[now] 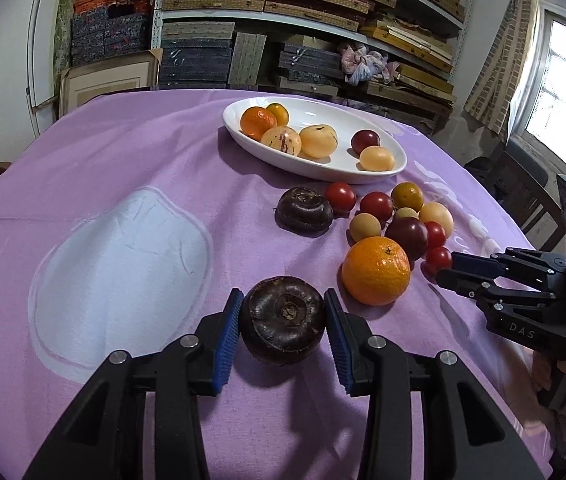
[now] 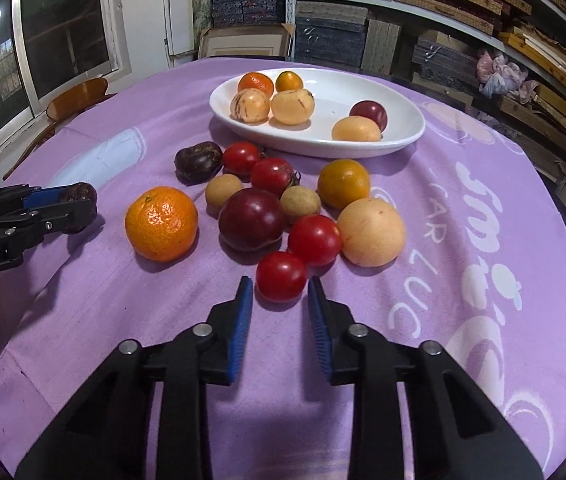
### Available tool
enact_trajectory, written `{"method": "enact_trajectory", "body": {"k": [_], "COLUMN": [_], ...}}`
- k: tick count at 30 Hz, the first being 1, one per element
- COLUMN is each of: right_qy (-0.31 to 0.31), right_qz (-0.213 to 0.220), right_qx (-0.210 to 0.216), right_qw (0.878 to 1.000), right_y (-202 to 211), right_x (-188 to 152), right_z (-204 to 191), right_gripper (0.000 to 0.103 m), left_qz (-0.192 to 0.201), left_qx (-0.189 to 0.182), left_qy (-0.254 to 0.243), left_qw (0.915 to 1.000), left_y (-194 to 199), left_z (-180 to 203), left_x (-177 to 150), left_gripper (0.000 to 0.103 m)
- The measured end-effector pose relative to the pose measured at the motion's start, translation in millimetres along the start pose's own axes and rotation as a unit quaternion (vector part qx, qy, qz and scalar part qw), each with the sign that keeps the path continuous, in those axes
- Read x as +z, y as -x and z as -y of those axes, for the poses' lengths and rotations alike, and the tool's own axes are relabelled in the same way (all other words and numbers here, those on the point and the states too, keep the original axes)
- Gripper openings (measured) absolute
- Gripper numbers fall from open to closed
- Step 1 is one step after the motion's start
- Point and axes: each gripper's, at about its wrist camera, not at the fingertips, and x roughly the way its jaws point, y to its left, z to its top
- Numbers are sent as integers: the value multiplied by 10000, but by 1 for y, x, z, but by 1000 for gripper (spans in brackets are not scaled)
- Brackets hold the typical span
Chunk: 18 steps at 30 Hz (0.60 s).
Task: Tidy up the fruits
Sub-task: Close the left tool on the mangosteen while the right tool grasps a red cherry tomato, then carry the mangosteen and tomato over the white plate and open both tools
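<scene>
Fruit lies in two groups on the purple-clothed surface (image 2: 463,280): six pieces already sit in the white oval dish (image 2: 399,92) at the far side, and a loose heap waits just in front of it, which suggests the dish is where everything is meant to end up. The left gripper (image 1: 283,316) grasps a dark brown, flattened fruit (image 1: 283,320) between its blue fingers (image 1: 229,332), the pads pressing its sides; it looks held ready for carrying to the dish. The right gripper (image 2: 281,292) has its fingers closed in around the nearest red tomato (image 2: 281,276), the outermost piece of the heap (an easy first pick, I would guess); whether the pads actually bite yet I cannot tell, since a sliver of gap seems to show on each side.

The left wrist view shows the stem scar on top of the dark fruit and the big orange (image 1: 376,270) just beside it. Only the right wrist view shows the white lettering on the cloth and the full spread of the heap: a dark red plum (image 2: 251,219), a pale yellow fruit (image 2: 371,232) and a second dark brown fruit (image 2: 198,161) near the dish
</scene>
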Motion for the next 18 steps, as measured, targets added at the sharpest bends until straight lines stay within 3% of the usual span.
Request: {"method": "enact_trajectory", "body": {"k": [11,13,14,18], "right_qy": [-339,-367,-368,-262], "right_qz": [-88,-69,-43,-45], "right_qx": [192,232,217,263], "right_qw": [9992,9990,9991,9993], "right_y": [-10,-9,-8,-5], "right_x": [11,11,11,8], "right_z": [8,9,9,5], "right_gripper": [33,32,26,26], "left_qz": [-96,-122,-127,-131], "left_qx": [-83,-99,-106,-121], "left_qy": [-58,-50,-28,64], "left_qw": [9999,9999,9999,9998], "left_y": [-4,-5,-6,-6], "left_z": [4,4,3,0], "left_x": [-2,-2,-2,-2], "left_gripper": [41,41,41,41]}}
